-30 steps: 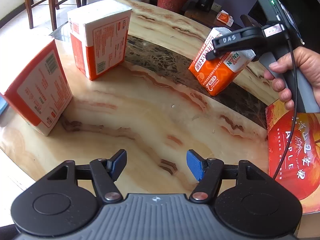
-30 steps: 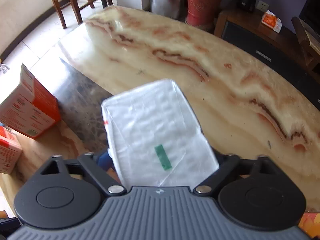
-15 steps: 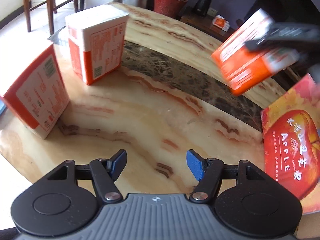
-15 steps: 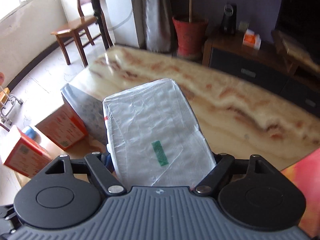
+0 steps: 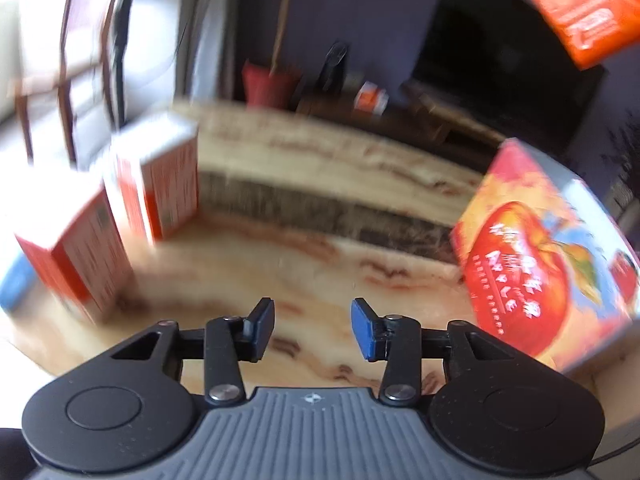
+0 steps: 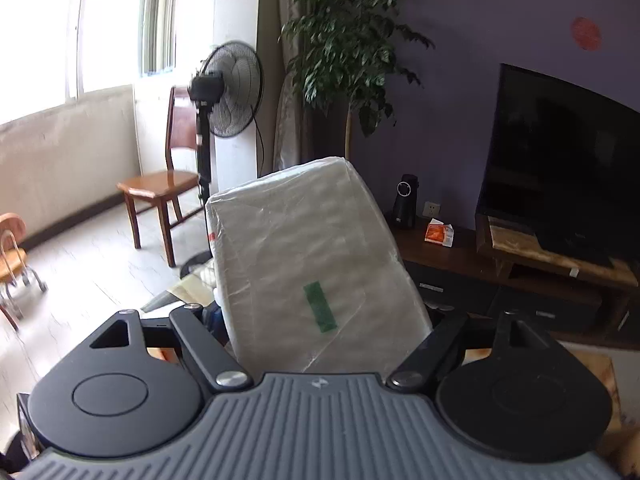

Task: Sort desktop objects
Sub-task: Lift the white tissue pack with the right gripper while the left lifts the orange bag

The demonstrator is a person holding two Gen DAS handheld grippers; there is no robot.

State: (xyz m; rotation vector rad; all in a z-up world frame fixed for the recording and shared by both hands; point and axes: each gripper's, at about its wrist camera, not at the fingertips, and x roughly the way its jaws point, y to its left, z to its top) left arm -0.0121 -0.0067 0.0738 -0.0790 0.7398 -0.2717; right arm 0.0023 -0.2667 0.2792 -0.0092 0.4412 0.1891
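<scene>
The right gripper (image 6: 320, 320) clamps a tissue pack (image 6: 312, 256) mid-frame, while the left gripper (image 5: 313, 326) gapes empty at lower centre.

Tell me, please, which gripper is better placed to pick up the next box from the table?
Probably the left gripper: it is open, holds nothing, and faces the two boxes on the table. The right gripper is shut on a tissue pack and points toward the room.

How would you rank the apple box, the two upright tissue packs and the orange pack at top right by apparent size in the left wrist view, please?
1. apple box
2. nearer tissue pack and farther tissue pack: alike; nearness and blur prevent ranking
3. orange pack, partly cut off by the frame
</scene>
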